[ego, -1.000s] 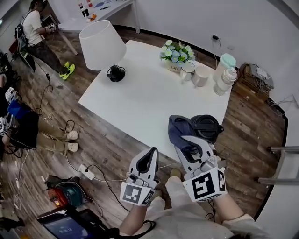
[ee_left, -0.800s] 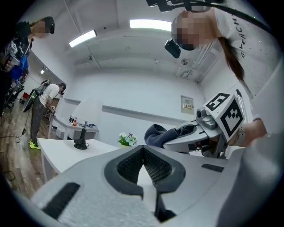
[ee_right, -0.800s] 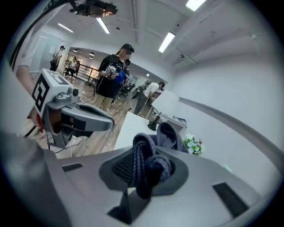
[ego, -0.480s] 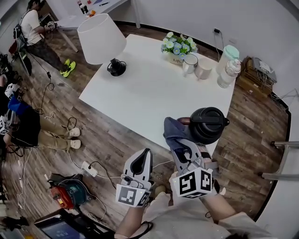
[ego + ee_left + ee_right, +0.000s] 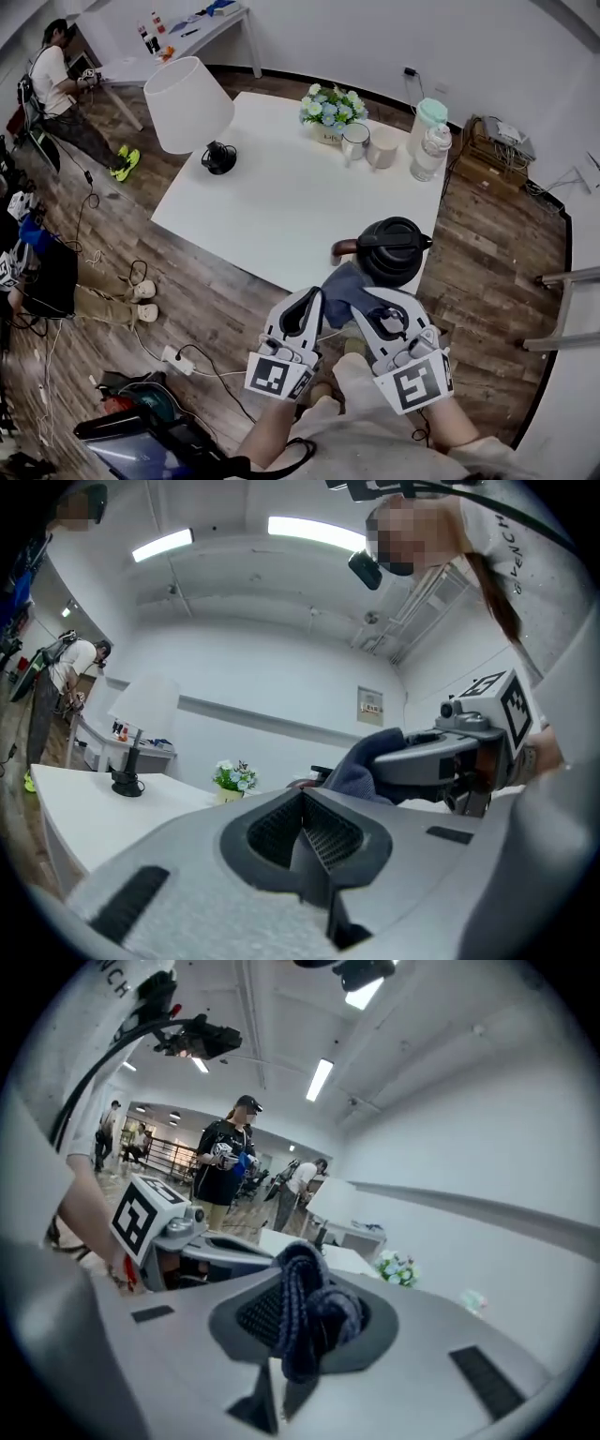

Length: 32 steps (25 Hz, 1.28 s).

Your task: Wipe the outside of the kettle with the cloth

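At the near edge of the white table [image 5: 281,197], the black kettle [image 5: 392,248] is standing with the blue cloth [image 5: 345,284] bunching at its 7 o'clock, seemingly touching its side. The right gripper [image 5: 370,302] is pinching that cloth between its jaws. The left gripper [image 5: 307,302], at its 9 o'clock, is resting with jaws together on nothing. Wiping well probably means pressing a broad fold flat, sweeping round the body, and steadying the handle. No brand is showing on the kettle, and the lettering on the flower pot [image 5: 328,134] is too small to read.
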Tool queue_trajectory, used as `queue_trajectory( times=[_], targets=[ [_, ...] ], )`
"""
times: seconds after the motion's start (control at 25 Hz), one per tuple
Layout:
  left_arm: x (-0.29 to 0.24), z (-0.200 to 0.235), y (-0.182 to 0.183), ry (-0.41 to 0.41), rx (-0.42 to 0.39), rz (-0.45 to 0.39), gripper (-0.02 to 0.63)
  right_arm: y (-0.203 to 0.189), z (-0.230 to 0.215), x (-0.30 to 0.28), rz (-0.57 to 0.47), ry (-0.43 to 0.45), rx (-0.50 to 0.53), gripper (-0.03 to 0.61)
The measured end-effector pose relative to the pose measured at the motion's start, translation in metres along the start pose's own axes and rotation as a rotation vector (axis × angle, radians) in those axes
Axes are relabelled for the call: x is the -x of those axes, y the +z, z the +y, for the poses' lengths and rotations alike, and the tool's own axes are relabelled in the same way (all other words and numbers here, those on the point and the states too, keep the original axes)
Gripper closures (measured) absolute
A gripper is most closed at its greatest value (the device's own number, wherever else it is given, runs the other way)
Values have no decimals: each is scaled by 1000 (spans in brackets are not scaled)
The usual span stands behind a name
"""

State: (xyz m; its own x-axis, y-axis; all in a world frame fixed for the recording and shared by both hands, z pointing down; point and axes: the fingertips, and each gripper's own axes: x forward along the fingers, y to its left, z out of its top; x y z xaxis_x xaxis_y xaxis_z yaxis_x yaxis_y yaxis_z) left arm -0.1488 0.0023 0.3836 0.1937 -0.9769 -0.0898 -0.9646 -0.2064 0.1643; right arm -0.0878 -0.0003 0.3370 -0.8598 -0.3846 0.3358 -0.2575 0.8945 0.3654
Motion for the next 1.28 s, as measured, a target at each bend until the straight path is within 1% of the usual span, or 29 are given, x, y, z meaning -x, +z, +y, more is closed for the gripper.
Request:
queue_trajectory(
  times=[0.08, 0.12, 0.2, 0.32, 0.44, 0.68, 0.88, 1.0, 1.08, 1.12, 1.2, 1.24, 1.28],
  targets=[
    [-8, -3, 2, -18, -7, -3, 606, 8, -16, 12, -35, -103, 41, 515],
    [-11, -3, 4, -24, -10, -6, 606, 6, -21, 14, -36, -141, 44, 515],
    [-14, -1, 5, -26, -16, -12, 606, -8, -23, 6, 14, -165, 37, 515],
    [-14, 2, -3, -19, -13, 4, 606, -40, -12, -12, 97, -153, 19, 515],
    [-6, 2, -14, -14, -12, 36, 606, -66, 7, -22, 134, -124, -26, 515],
    [9, 5, -29, 2, -24, 85, 606, -117, 26, -37, 199, -80, -33, 515],
    [25, 7, -38, 9, -39, 119, 606, -146, 37, -40, 262, -44, -63, 515],
    [34, 8, -42, 10, -44, 133, 606, -158, 40, -35, 303, -50, -91, 515],
    [36, 7, -43, 7, -43, 133, 606, -155, 43, -27, 287, -54, -103, 515],
    [36, 6, -42, 4, -42, 129, 606, -146, 47, -22, 252, -39, -103, 515],
    [35, 2, -37, -7, -42, 117, 606, -122, 60, -19, 155, 39, -126, 515],
    [34, -1, -35, -13, -44, 112, 606, -112, 66, -22, 117, 89, -172, 515],
    [33, -3, -33, -18, -47, 109, 606, -107, 70, -27, 91, 134, -252, 515]
  ],
)
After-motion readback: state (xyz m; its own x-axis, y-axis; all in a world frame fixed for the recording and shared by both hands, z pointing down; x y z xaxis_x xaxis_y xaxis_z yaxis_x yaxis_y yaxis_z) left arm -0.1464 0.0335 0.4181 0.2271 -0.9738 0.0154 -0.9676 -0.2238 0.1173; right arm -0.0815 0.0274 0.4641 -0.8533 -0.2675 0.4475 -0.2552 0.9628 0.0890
